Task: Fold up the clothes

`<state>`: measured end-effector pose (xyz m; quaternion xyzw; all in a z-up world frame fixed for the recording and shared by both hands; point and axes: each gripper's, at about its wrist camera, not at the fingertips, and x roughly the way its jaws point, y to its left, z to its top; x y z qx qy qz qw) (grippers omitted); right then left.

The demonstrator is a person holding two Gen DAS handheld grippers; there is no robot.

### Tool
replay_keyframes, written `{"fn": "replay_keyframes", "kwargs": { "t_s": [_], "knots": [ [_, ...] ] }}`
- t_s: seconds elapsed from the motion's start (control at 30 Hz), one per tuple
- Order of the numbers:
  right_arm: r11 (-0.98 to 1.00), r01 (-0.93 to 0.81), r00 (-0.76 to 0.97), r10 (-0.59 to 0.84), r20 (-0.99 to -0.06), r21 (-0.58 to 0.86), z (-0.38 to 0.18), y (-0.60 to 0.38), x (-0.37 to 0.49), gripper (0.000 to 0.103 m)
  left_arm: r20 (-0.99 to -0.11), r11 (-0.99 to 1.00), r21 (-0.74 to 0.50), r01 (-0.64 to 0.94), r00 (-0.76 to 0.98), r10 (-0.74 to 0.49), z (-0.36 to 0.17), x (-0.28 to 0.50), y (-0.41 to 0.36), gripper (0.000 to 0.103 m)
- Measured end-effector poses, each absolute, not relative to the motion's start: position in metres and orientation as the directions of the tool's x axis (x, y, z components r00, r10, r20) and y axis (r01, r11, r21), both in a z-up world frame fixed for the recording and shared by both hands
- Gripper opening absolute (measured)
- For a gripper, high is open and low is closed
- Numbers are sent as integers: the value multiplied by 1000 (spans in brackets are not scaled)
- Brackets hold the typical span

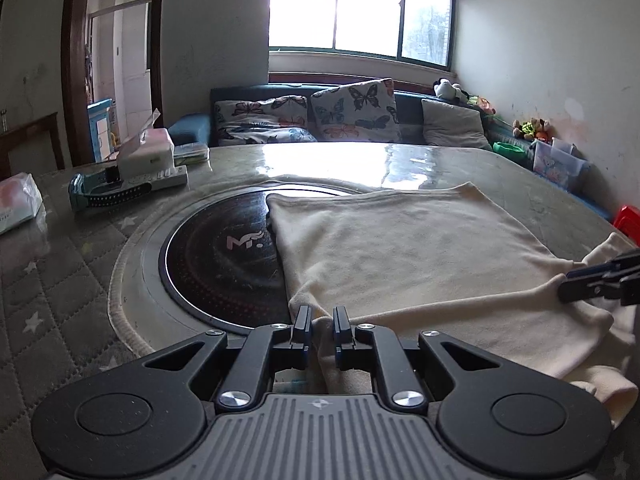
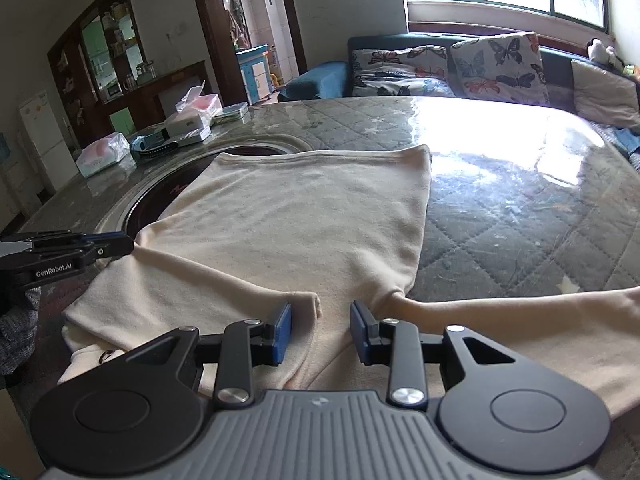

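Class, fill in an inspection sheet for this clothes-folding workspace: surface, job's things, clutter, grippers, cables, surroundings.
Surface: quilted table under glossy cover, round black hob set in.
Job's things: cream garment spread flat, partly over the hob.
Clutter: tissue box, plastic-wrapped pack, teal device at the far left edge.
Grippers: left gripper pinching the garment's edge; right gripper open over the cloth.
Cables: nothing seen.
Surroundings: sofa with butterfly cushions, window, doorway.
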<state>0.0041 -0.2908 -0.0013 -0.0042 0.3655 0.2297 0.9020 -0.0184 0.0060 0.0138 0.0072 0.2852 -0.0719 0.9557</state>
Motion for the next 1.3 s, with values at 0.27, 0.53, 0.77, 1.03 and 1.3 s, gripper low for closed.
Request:
{"fn": "replay_keyframes", "kwargs": {
  "t_s": [0.27, 0.53, 0.77, 1.03, 1.3],
  "knots": [
    [826, -564, 642, 443, -626, 5, 17, -270, -39, 23, -520, 990, 26, 141, 847, -108, 27, -27, 1, 15],
    [805, -594, 615, 442, -653, -15, 2, -267, -61, 17, -520, 970, 4, 242, 829, -205, 42, -41, -31, 33],
    [926, -367, 720, 344, -602, 91, 16, -332, -54, 23, -533, 936, -15, 353, 789, -305, 43, -45, -76, 44],
    [988, 93, 792, 1, -610, 121, -1, -433, -35, 34, -561, 901, -6, 434, 745, -362, 34, -45, -116, 66],
    [937, 293, 779, -119, -616, 188, -17, -487, -25, 34, -547, 898, -7, 441, 750, -372, 35, -47, -121, 97]
  ]
}}
